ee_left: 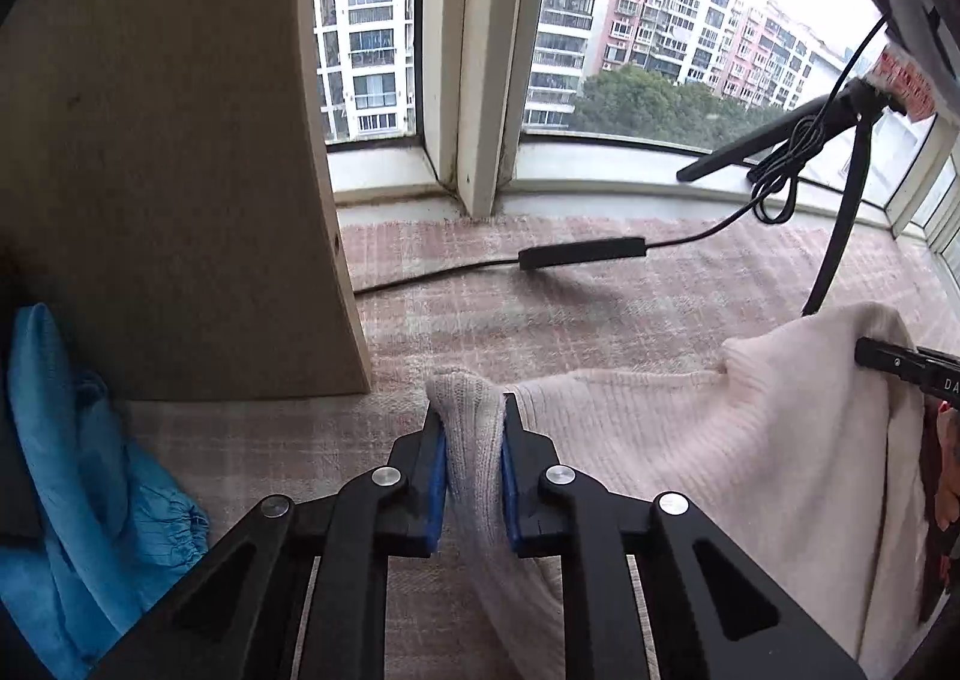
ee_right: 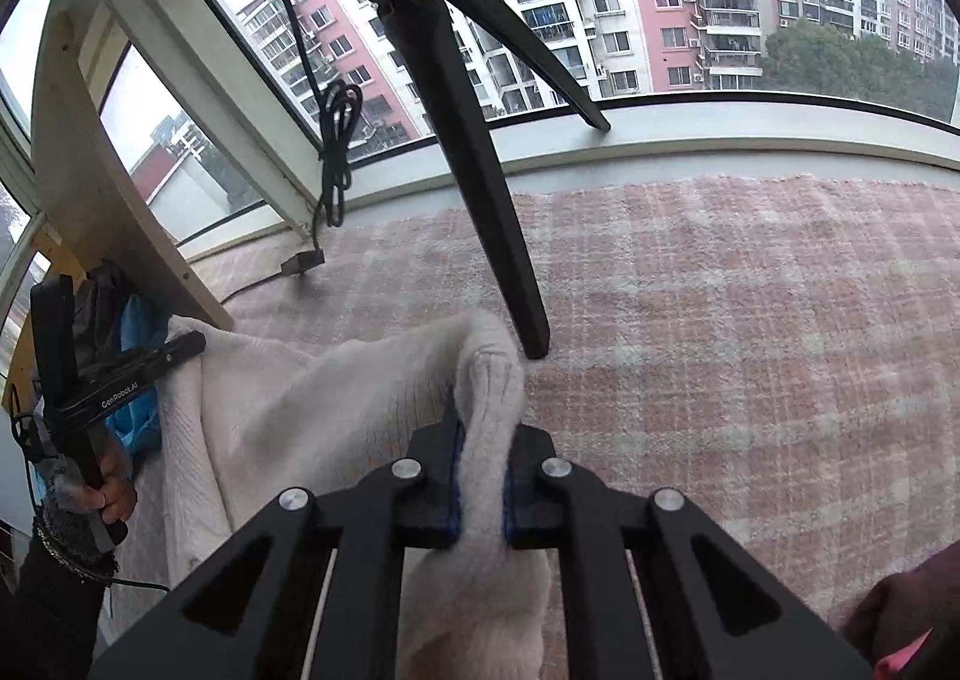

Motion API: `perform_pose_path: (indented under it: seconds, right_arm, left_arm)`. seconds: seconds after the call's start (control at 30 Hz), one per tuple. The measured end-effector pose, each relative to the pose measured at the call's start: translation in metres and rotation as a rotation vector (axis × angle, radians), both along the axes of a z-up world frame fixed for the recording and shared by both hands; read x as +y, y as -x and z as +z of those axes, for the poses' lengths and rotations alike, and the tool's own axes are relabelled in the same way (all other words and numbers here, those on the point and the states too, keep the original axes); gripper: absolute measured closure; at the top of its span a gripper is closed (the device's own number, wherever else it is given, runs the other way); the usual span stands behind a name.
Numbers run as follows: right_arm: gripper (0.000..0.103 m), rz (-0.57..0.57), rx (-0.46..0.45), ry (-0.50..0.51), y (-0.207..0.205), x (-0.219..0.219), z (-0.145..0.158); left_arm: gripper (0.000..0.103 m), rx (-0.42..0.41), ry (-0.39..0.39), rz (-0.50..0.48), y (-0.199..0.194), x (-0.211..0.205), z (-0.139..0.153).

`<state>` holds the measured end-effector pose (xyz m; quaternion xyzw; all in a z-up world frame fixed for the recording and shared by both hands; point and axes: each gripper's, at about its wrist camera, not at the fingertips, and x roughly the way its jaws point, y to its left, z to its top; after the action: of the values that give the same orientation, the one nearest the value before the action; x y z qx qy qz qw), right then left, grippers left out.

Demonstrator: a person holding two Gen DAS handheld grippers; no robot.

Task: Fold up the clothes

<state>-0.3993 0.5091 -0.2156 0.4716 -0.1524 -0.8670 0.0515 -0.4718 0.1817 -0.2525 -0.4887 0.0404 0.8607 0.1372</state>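
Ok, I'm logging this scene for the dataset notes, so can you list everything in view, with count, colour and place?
Knit sweater: one, cream, held up between both grippers above the blanket.
Blanket: one, pink and white plaid, spread over the surface below the window.
Blue garment: one, bright blue, crumpled at the far left beside the board.
Wooden board: one, tan, upright on the left.
Tripod: one, black, legs on the blanket and sill.
Cable: one, black, lying across the blanket, coiled near the tripod.
Window: white frame, apartment blocks outside.
Left hand-held gripper: black with blue pads, shut on the sweater.
Right hand-held gripper: black with blue pads, shut on the sweater.
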Motion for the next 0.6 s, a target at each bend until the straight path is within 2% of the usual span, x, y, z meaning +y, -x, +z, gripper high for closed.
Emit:
perform_pose_path:
  seconds: [0.07,0.1,0.13,0.17,0.2,0.27,0.33,0.5,0.53,0.57,0.6]
  right_arm:
    - [0.092,0.006,-0.066,-0.041,0.007,-0.001,-0.012]
    - [0.088,0.010,-0.084,-0.030,0.008,0.000,-0.015]
    - [0.086,0.012,-0.091,-0.008,0.008,0.002,-0.014]
    - [0.080,0.012,-0.087,0.012,0.007,0.004,-0.013]
    - [0.067,0.013,-0.065,0.028,0.005,0.006,-0.008]
    - [0.053,0.023,-0.032,0.040,0.004,0.008,0.001]
    - [0.052,0.026,-0.031,0.039,0.010,0.011,0.001]
    - [0.052,0.057,-0.067,0.030,0.027,0.007,-0.008]
    - [0.052,0.065,-0.077,0.028,0.030,0.005,-0.011]
    - [0.052,0.075,-0.086,0.029,0.033,0.003,-0.014]
    - [0.053,0.083,-0.085,0.030,0.033,0.001,-0.015]
  left_arm:
    - [0.080,-0.015,0.034,-0.021,0.004,0.001,-0.004]
    - [0.079,-0.023,0.051,-0.031,0.005,0.002,-0.006]
    - [0.072,-0.015,0.050,-0.041,0.006,0.001,-0.001]
    - [0.062,0.002,0.040,-0.051,0.006,0.000,0.007]
    - [0.058,0.028,0.042,-0.063,0.006,-0.001,0.016]
    - [0.047,0.061,0.062,-0.124,0.009,0.007,0.025]
    - [0.046,0.063,0.086,-0.190,0.014,0.019,0.027]
    - [0.047,-0.029,0.208,-0.331,0.021,0.059,-0.008]
    - [0.053,-0.027,0.207,-0.347,0.019,0.062,-0.011]
    - [0.068,-0.018,0.193,-0.357,0.017,0.064,-0.013]
    - [0.077,-0.013,0.187,-0.357,0.015,0.066,-0.013]
